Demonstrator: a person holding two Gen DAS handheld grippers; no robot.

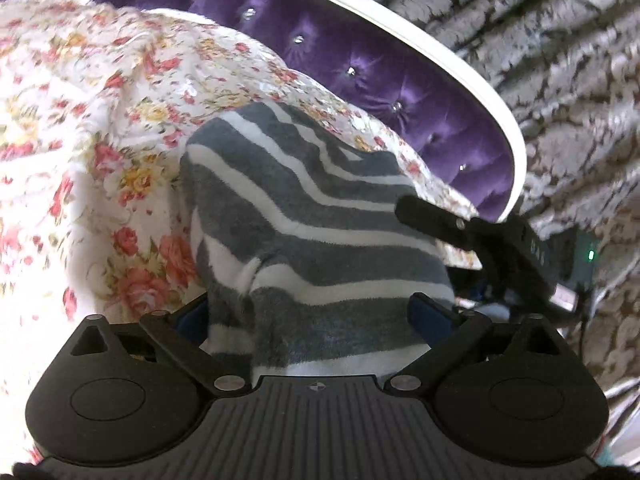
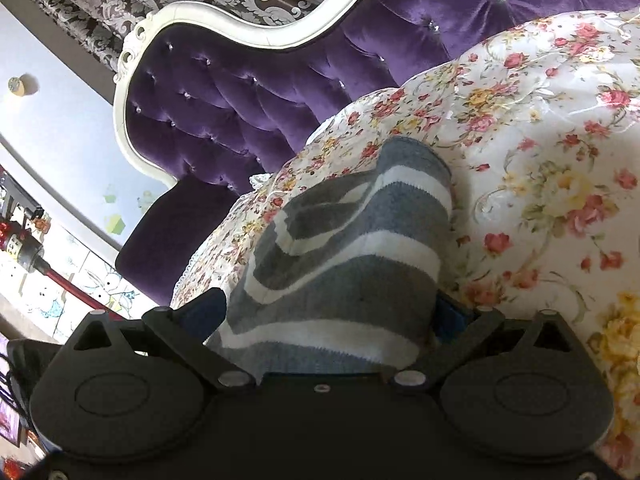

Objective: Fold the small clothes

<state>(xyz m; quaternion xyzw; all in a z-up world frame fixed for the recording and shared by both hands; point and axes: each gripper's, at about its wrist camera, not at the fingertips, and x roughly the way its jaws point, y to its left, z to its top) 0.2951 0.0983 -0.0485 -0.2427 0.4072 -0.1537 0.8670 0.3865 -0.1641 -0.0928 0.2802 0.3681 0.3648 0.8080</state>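
A small grey-and-white striped fuzzy garment fills the middle of the left wrist view, draped over my left gripper, whose blue-padded fingers are mostly hidden under the cloth. The same striped garment hangs over my right gripper in the right wrist view, bunched between its blue pads. Both grippers seem to hold the cloth lifted above the floral bedspread. My right gripper's black finger shows at the garment's right edge in the left wrist view.
The floral bedspread lies beneath and behind. A purple tufted headboard with a white frame stands at the back. Patterned damask curtains hang beyond it. A toy and wall stickers sit at the far left.
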